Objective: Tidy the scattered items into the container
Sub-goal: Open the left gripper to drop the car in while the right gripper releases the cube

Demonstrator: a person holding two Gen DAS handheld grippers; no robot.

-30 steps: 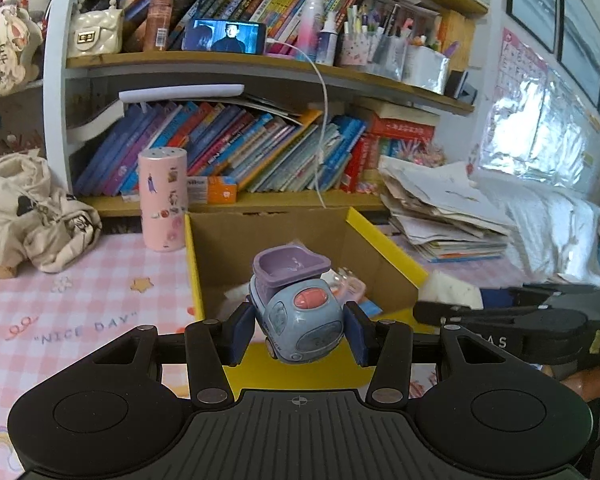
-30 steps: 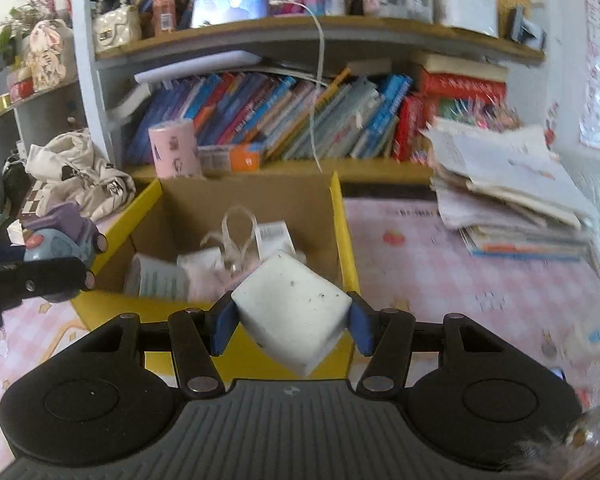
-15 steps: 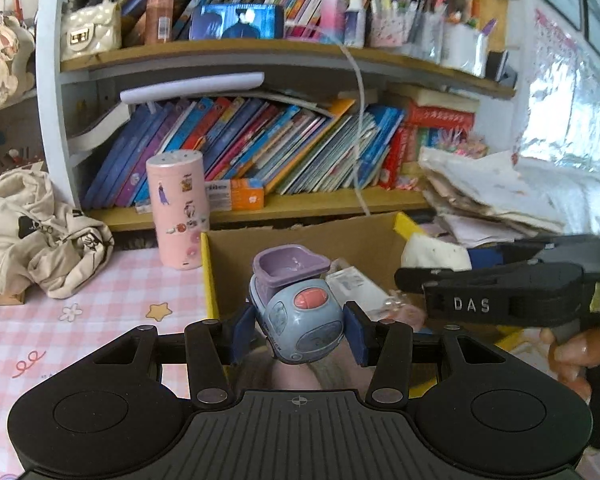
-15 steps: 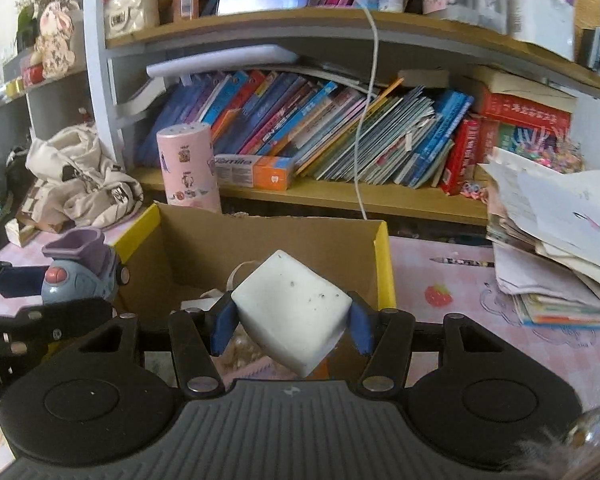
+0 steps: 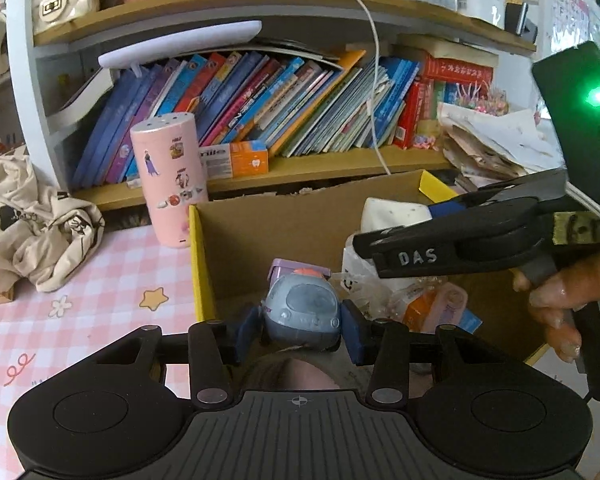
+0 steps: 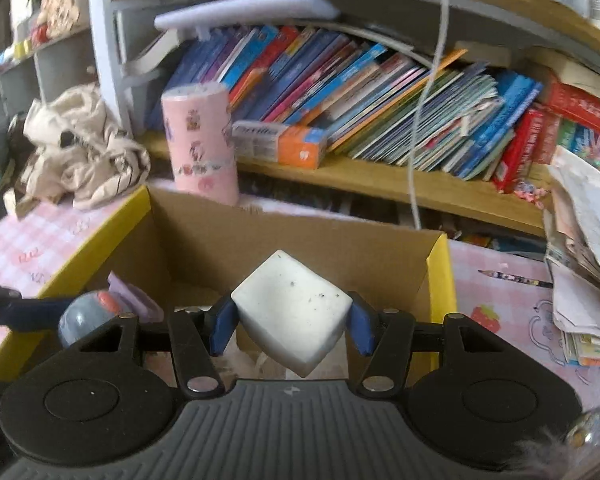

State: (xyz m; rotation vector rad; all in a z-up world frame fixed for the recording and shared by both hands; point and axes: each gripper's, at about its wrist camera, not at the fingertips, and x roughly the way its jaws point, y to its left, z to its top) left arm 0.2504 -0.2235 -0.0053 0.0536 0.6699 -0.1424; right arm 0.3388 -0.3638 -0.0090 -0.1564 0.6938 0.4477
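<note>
1. Two things are in your grip above the cardboard box [image 5: 300, 232]: your left gripper [image 5: 300, 330] is closed on the toy car [image 5: 302, 312], and your right gripper [image 6: 290, 322] clamps the white cube [image 6: 292, 312].
2. Your toy car's rounded front faces the left wrist camera, so its length runs away from you into the box.
3. Your cube sits tilted, one corner down.
4. Packets [image 5: 436, 304] already lie inside the box; the pink canister [image 5: 168, 178] stands just behind its left corner.
</note>
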